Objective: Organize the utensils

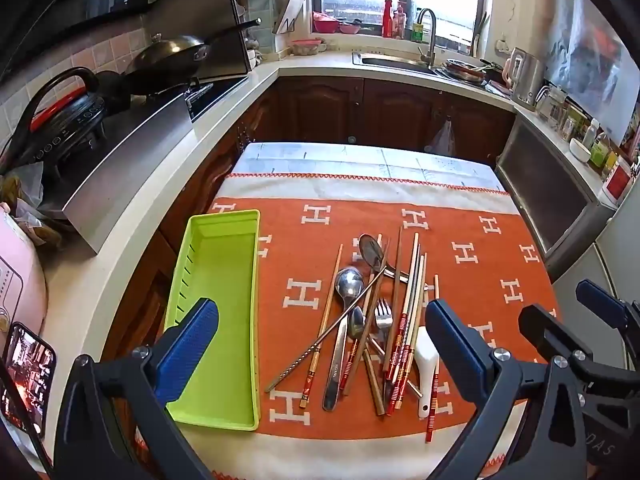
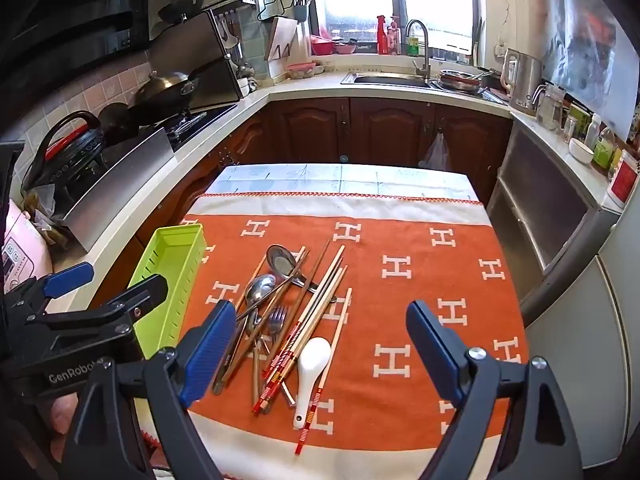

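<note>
Hovering wide apart and empty, the left gripper [image 1: 322,344] and right gripper [image 2: 320,354] face the tangled chopsticks and metal spoons [image 1: 372,320], lengthwise toward them, beside the lime-green plastic tray [image 1: 224,280]; the left is nearer that tray.

A long lime-green plastic tray [image 1: 224,320] lies along the left edge of the cloth-covered surface [image 1: 500,264]. Just to its right is a loose heap of wooden and metal chopsticks [image 1: 404,320], crossed over two steel spoons [image 1: 349,282] and a steel fork [image 1: 383,314]. A white ceramic spoon [image 1: 426,364] lies at the heap's right side, toward the near edge. Behind the surface stand dark wooden cabinets [image 1: 360,108], with a steel sink [image 1: 394,60] on the counter above them.
</note>
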### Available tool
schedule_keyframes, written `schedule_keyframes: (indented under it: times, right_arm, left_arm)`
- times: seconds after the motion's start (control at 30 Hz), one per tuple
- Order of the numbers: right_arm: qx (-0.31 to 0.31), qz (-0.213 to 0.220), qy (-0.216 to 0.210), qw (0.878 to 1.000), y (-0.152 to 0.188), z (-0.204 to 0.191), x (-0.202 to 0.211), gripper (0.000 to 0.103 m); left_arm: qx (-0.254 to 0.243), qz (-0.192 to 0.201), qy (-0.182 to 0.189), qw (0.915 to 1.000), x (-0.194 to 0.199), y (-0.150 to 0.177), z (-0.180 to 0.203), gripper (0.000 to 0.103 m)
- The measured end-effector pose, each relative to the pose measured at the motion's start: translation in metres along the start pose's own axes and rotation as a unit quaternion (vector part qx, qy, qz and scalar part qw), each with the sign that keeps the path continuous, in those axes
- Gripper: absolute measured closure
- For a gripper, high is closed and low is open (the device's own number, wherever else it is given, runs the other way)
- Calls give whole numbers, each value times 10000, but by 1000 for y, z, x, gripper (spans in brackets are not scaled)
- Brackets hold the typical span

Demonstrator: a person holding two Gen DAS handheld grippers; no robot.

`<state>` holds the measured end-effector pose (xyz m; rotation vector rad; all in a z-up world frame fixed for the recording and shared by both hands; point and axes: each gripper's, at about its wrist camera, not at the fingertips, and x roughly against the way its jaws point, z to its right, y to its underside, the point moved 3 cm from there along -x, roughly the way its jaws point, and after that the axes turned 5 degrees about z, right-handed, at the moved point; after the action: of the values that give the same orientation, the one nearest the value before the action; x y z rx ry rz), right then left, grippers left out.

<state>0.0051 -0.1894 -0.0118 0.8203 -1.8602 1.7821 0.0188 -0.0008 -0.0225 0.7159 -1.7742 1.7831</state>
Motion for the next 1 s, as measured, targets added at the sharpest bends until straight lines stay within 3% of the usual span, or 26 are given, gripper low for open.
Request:
schedule_keyframes:
  times: [0.1,0.43,1.0]
  right_arm:
    - [25,47,58,10000,0,2,1,15]
    - [31,-15,-25,10000,3,1,-2,15]
    - [-2,-102,-1,9999,7,4,-1,15]
  left_arm:
    - [-42,-190,-57,9998,-2,0,3,2]
    - [199,-182,108,9996,-3,2,-5,1]
    - [66,-345,32,9994,-7,5,4,1]
